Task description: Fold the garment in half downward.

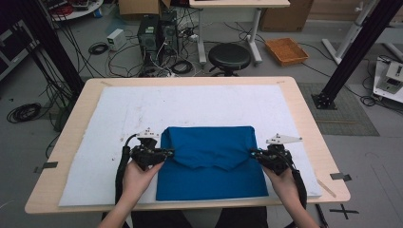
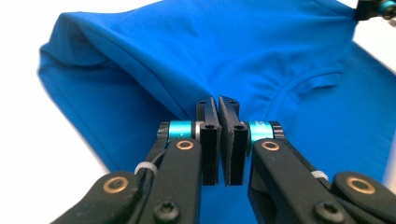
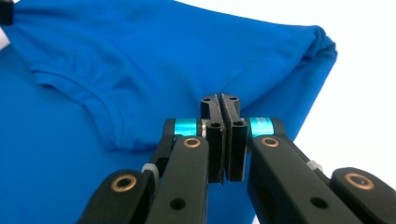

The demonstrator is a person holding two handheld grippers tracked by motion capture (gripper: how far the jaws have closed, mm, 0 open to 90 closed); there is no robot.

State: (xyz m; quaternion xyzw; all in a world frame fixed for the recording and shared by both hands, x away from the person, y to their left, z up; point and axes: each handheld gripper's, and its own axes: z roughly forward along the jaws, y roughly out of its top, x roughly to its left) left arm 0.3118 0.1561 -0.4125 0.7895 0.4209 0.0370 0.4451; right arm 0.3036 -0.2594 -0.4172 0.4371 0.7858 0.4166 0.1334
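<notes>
Bare white mat [image 1: 128,109] lies open beyond and to either side of the blue shirt [image 1: 209,166], so my hands can pass freely there. Between my left gripper [image 1: 166,153] and right gripper [image 1: 253,153], the shirt's folded-over layer bars the way.

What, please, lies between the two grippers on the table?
In the high view, the blue shirt spans the whole stretch between the left gripper and the right gripper, each pinching one side edge of its folded-over part.
</notes>
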